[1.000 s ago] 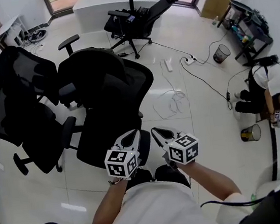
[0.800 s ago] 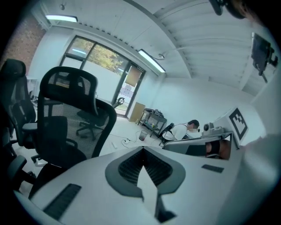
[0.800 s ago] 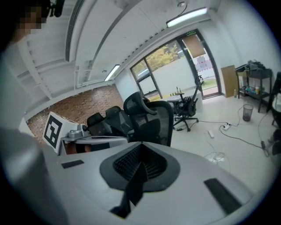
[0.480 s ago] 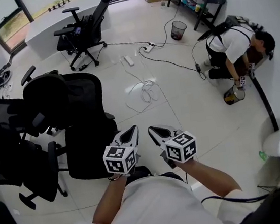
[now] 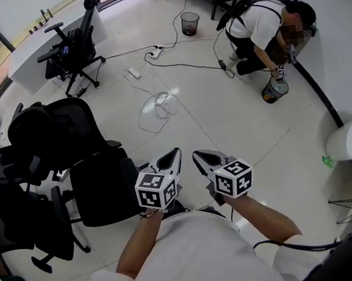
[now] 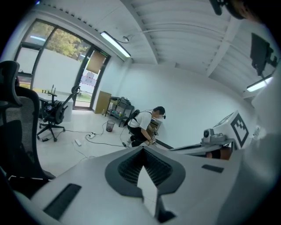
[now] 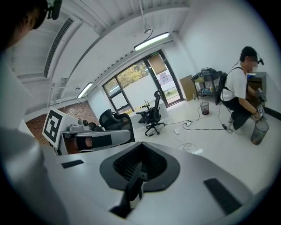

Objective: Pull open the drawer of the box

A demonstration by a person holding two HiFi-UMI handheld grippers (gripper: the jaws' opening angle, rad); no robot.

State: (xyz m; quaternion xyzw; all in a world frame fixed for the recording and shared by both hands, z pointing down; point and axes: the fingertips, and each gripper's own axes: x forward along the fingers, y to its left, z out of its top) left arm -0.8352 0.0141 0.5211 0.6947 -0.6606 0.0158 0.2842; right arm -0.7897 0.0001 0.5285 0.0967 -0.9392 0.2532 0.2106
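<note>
Above a pale tiled floor (image 5: 224,117), the left gripper (image 5: 175,151) and the right gripper (image 5: 197,156) were held side by side in front of the person's chest, both pointing forward and a little down. The left gripper's jaws were closed together with nothing between them, as its own view showed (image 6: 142,150). The right gripper's jaws were likewise closed and empty (image 7: 139,145). Black office chairs (image 5: 59,129) stood crowded to the left of the grippers, and loose white cable (image 5: 158,103) lay on the floor ahead. Farther off, by the wall, a second person (image 5: 257,24) crouched beside a small bucket (image 5: 274,89), with a waste bin (image 5: 191,22) near. No view showed the box or its drawer.
</note>
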